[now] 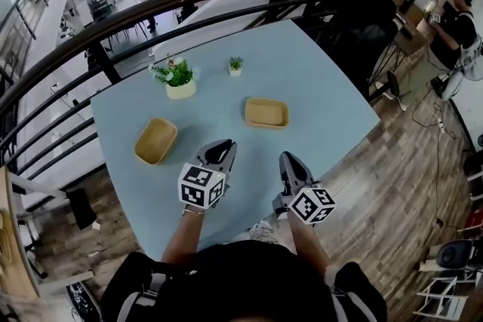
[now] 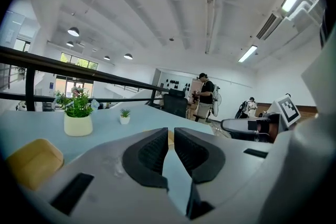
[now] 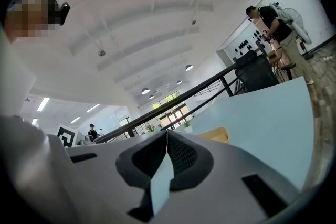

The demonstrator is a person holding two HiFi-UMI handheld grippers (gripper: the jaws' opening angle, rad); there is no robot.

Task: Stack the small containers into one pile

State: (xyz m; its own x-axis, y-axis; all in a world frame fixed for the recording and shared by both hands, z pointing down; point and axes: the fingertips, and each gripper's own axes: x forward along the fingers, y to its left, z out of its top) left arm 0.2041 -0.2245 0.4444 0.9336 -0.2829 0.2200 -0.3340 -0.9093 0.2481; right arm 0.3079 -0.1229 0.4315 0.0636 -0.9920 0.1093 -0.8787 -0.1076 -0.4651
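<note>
Head view puts your left gripper barely parted and your right gripper closed, both empty, short of a rounded tray and a square tray lying apart on the table (probably light, stiff, slightly slick), best pinched by a rim.

Pale blue table, four things on it. Near the left edge, a rounded tan container. Toward the middle, well apart from it, a squarer tan container. Up by the far edge, a leafy potted plant, and near it a tiny potted plant.
</note>
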